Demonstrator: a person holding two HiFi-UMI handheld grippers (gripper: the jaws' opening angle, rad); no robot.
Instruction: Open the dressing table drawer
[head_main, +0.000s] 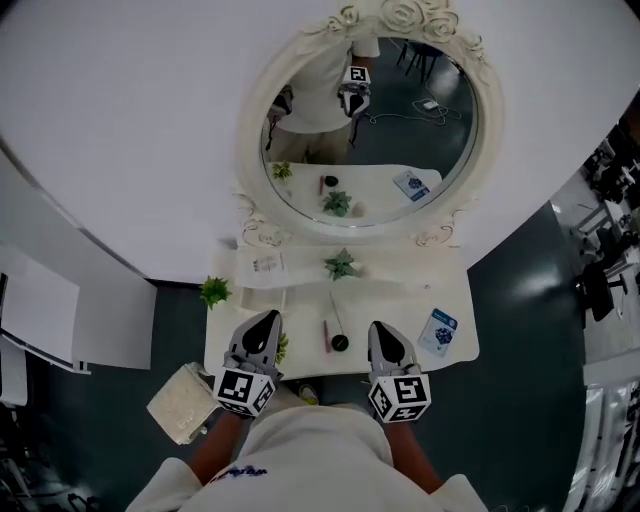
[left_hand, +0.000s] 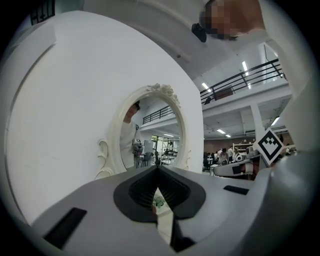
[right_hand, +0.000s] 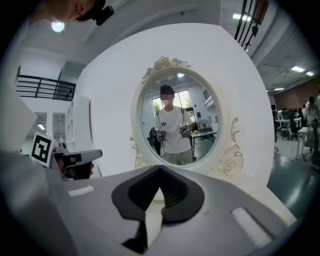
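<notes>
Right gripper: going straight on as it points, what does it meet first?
Probably the oval mirror, near its lower rim. The right gripper, shut and empty, aims at it above the dressing table; depth is unclear.

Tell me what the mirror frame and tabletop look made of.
Mirror frame: cream, matt, carved wood or moulded resin, judging by its raised scrolls and roses; which is unclear. Tabletop: smooth white board, probably painted or laminated, flat and evenly coloured.
</notes>
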